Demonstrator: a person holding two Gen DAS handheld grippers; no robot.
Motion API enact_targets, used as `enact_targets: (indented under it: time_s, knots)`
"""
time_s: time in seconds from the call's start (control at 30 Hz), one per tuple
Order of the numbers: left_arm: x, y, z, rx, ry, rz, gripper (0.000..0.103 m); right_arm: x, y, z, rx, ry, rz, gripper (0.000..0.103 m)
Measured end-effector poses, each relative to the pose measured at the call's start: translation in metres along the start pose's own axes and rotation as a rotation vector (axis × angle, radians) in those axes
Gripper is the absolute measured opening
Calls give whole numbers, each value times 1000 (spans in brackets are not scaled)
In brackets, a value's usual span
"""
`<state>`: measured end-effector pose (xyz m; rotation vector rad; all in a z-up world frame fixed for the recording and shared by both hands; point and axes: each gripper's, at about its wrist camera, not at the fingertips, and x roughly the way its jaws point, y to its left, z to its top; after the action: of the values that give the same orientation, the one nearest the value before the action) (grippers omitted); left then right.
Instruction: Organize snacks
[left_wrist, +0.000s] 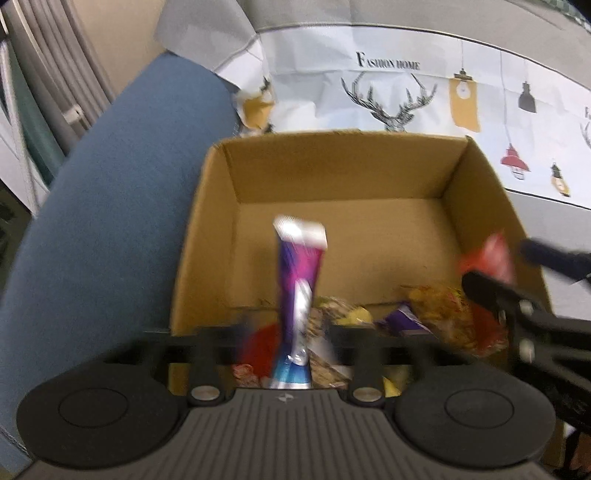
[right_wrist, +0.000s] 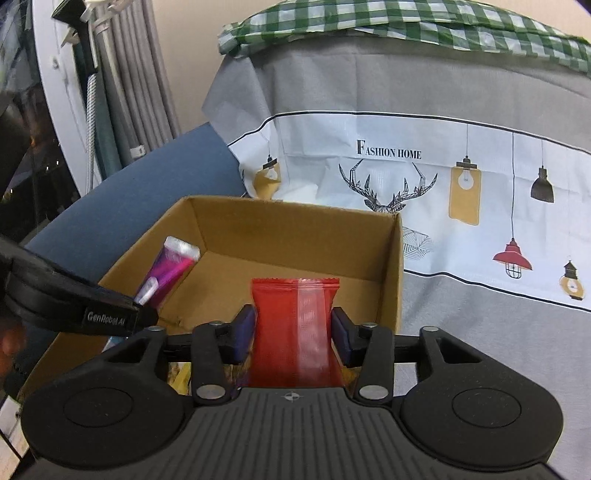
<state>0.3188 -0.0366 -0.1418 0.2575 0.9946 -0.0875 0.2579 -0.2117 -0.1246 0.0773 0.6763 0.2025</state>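
- Drop-off step: my left gripper (left_wrist: 282, 332) gapes wide, purple packet (left_wrist: 299, 280) loose over the cardboard box (left_wrist: 207, 236).
- My right gripper (right_wrist: 293, 332) flanks the red packet (right_wrist: 293, 325), pads apparently slack.
- Next, I judge: let both fall, withdraw.

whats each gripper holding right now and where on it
Left gripper: jaws wide, clear of the purple packet between them, so nothing held. Right gripper: red packet between the jaws at its waist; a firm grip cannot be told.

A blue cushion (right_wrist: 122, 206) lies beside a lamp-printed cloth (right_wrist: 461, 229), grey curtains (right_wrist: 147, 74) behind.
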Motion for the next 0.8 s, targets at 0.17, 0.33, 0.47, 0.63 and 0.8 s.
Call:
enact_targets:
  time_s: [0.17, 0.33, 0.47, 0.63, 0.8]
  knots:
    - [-24, 2, -9, 13, -64, 47, 103, -9, 0, 5, -1, -43, -52, 97]
    - [-54, 17, -41, -46, -13, 1, 103, -48, 12, -13, 5, 12, -31, 98]
    - [-92, 14, -79, -66, -10, -4, 103, -97, 31, -36, -1, 29, -33, 100]
    - [-137, 5, -128, -66, -40, -14, 103, -156, 52, -66, 7, 6, -49, 102]
    - [-166, -6, -160, -86, -70, 4, 103, -195, 64, -88, -20, -34, -67, 102]
